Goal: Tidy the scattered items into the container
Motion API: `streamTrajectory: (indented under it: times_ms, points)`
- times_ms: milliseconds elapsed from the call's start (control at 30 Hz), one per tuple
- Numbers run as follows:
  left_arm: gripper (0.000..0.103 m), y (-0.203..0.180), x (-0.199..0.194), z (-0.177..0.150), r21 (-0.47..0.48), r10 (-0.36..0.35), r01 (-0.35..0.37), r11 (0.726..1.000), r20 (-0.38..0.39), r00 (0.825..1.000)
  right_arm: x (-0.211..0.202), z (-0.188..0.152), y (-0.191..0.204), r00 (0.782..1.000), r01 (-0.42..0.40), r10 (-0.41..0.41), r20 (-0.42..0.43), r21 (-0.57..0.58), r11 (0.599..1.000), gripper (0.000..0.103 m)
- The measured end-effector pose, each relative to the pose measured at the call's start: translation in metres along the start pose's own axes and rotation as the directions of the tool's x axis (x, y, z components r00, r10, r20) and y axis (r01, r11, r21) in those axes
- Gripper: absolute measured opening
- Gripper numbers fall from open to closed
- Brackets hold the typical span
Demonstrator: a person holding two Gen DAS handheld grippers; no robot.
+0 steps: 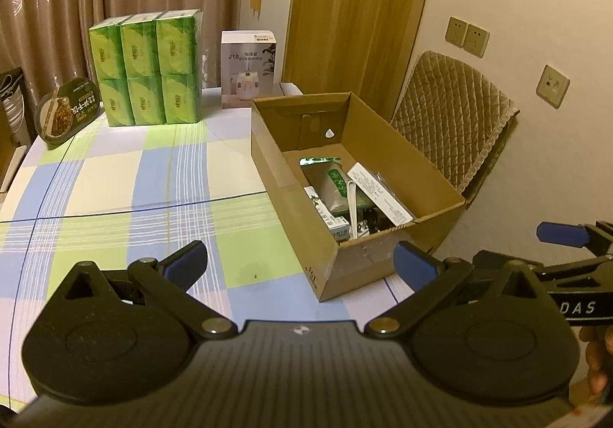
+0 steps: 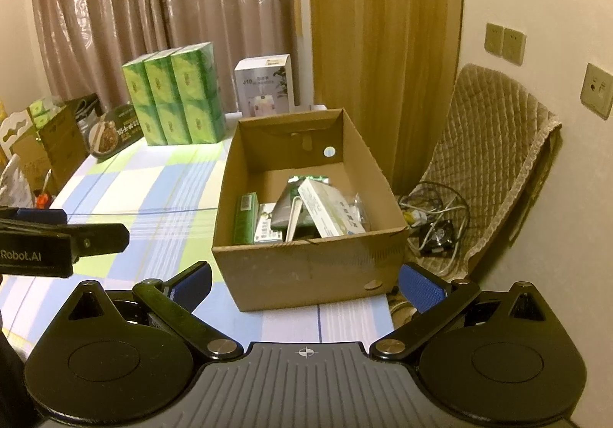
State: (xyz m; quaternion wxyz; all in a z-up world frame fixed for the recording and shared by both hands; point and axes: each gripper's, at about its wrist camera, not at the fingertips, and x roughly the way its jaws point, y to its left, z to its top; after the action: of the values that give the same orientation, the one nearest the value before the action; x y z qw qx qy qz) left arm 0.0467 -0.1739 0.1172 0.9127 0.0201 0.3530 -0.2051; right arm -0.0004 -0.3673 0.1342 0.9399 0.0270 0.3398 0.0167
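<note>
- The cardboard box [image 2: 310, 259] sits on the right part of the table, just ahead of the right gripper [image 2: 305, 281], whose blue-padded fingers are spread wide and hold nothing; the box's near wall fills the gap between them in the right wrist view.
- The left gripper [image 1: 300, 261] is likewise spread wide and empty, hovering over the checked tablecloth [image 1: 115, 179]; the box [image 1: 329, 267] lies ahead and to its right, the near corner pointing between its fingers.
- The box is plain brown corrugated card, rectangular and open-topped, with a small round hole in its far wall.
- Inside, piled towards the near end, lie a dark flat pouch [image 2: 285, 211], a white carton [image 2: 329, 209] leaning tilted on the others, a green packet [image 2: 245, 213] standing against the left wall, and a slim white spoon-like piece [image 2: 294, 217]. They touch and overlap.
- The cloth is smooth, in blue, green and white squares.
- At the far edge stand a glossy wrapped block of green tissue packs [image 1: 147, 72], a white humidifier box [image 1: 248, 70], and a dark oval noodle bowl [image 1: 67, 110] tilted against the tissue block.
- A quilted beige chair cover [image 2: 494, 156] stands right of the table, with tangled cables [image 2: 436, 213] on the seat.
</note>
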Motion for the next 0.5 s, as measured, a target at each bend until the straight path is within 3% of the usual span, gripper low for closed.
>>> streamTrajectory:
  times_ms: [500]
  points:
    - [0.102,0.003,0.002,-0.013,-0.004,0.021,-0.022,1.000,-0.033,0.999,-0.005,-0.003,0.003,1.000,-0.008,0.008,-0.009,-0.003,1.000,0.101]
